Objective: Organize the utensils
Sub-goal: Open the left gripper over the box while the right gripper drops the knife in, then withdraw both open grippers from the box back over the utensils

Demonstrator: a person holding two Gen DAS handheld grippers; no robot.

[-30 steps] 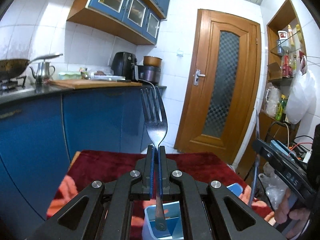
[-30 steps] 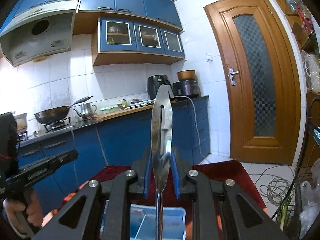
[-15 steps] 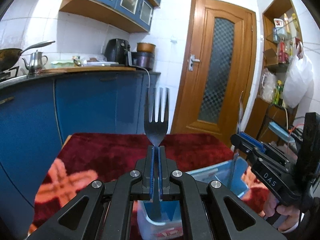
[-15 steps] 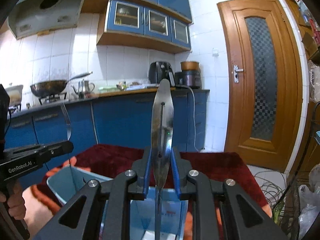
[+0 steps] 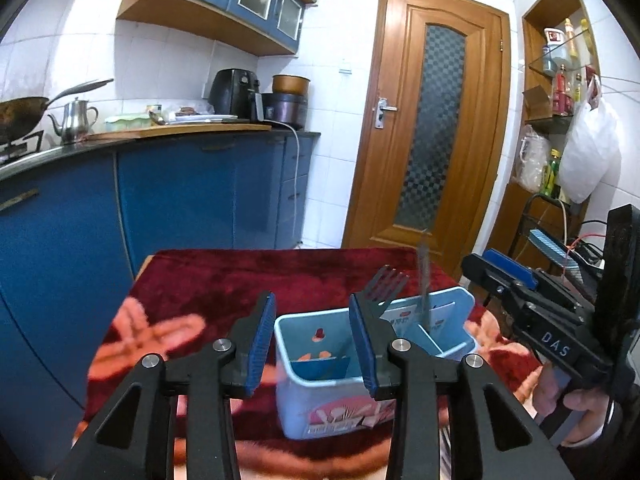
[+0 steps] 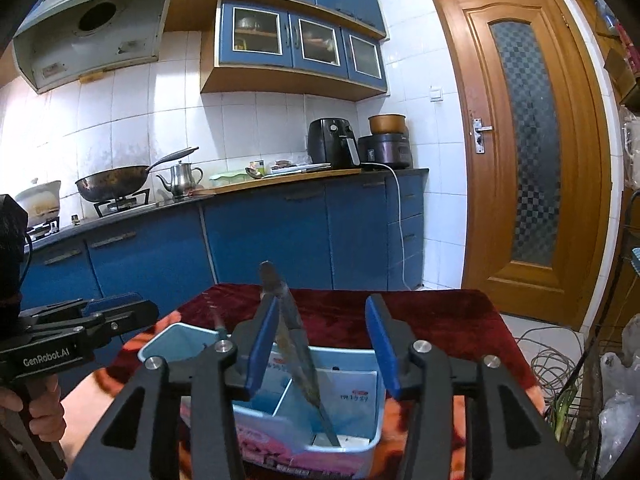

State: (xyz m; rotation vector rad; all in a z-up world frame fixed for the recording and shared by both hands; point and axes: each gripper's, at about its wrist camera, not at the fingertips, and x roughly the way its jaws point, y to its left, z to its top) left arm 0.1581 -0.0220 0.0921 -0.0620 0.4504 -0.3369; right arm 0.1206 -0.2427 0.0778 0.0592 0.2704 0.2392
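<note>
Blue caddy (image 5: 320, 408) on red cloth (image 5: 256, 280): fork (image 5: 386, 286) and knife (image 6: 296, 344) both dropped in, leaning in separate compartments; left gripper (image 5: 316, 344) and right gripper (image 6: 322, 354) jaws opening, clamping nothing; no loose utensils visible, task seemingly near complete.

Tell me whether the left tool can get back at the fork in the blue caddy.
Probably yes. The left tool hangs right over the blue caddy, jaws opening and empty, and the fork leans tines-up beside its right finger with nothing covering it. The utensil dropped by the right tool stands apart.
</note>
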